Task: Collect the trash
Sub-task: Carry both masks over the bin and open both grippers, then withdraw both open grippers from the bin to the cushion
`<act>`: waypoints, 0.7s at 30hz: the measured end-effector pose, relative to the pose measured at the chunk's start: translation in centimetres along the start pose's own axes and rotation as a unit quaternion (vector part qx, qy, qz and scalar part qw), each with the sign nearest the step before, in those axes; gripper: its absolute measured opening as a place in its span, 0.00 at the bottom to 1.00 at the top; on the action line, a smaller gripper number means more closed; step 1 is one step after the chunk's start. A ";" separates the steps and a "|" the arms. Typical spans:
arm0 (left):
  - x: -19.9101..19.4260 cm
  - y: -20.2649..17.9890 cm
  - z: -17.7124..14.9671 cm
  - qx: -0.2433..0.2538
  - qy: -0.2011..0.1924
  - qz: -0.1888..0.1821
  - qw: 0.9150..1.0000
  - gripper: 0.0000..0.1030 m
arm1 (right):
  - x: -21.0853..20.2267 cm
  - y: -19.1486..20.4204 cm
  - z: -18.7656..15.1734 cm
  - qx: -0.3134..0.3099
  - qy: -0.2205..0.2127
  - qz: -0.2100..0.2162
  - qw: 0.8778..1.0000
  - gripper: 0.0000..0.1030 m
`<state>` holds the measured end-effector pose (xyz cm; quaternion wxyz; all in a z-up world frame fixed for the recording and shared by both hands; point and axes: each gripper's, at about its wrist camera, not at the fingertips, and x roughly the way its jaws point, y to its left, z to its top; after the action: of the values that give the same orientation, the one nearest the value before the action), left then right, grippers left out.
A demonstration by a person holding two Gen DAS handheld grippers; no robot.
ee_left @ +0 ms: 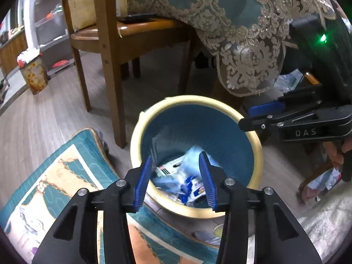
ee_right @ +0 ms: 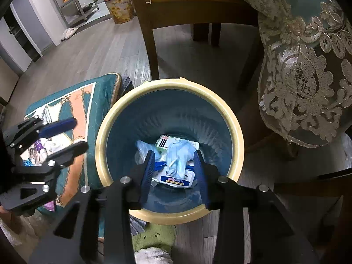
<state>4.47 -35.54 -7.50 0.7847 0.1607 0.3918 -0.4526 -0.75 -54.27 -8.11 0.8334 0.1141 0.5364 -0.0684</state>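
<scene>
A round bin with a cream rim point(ee_left: 257, 143) point(ee_right: 237, 129) and blue inside stands on the floor. In it lie a wet-wipe pack point(ee_right: 176, 178), a light blue face mask point(ee_right: 179, 154) and other wrappers point(ee_left: 173, 176). My left gripper point(ee_left: 176, 165) is open and empty above the bin's near-left rim; it also shows at the left of the right wrist view point(ee_right: 72, 134). My right gripper point(ee_right: 175, 162) is open and empty above the bin's mouth; it also shows at the right of the left wrist view point(ee_left: 250, 116).
A wooden chair point(ee_left: 110, 50) point(ee_right: 149, 28) stands behind the bin. A lace-edged teal tablecloth point(ee_left: 242, 44) point(ee_right: 308, 66) hangs at the right. A patterned cushion point(ee_left: 66, 176) point(ee_right: 72, 101) with small items lies left of the bin. A second full bin point(ee_left: 34, 74) point(ee_right: 120, 6) stands far back.
</scene>
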 end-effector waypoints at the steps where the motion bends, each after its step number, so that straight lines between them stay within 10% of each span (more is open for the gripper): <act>1: -0.3 0.3 0.0 -0.003 -0.003 0.000 1.000 0.46 | 0.0 0.0 0.1 0.001 -0.001 0.000 1.000 0.35; 12: -5.0 3.6 -1.7 -0.036 -0.027 0.060 0.997 0.84 | -1.5 2.7 1.9 -0.008 -0.037 0.015 0.999 0.73; 21: -11.3 8.5 -5.0 -0.110 -0.041 0.108 0.987 0.91 | -2.7 8.6 2.7 -0.054 -0.069 0.025 0.996 0.91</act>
<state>6.04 -21.35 -2.97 0.8576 0.0965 0.3865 -0.3254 2.56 -46.73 -3.61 0.8749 0.0769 0.4775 -0.0263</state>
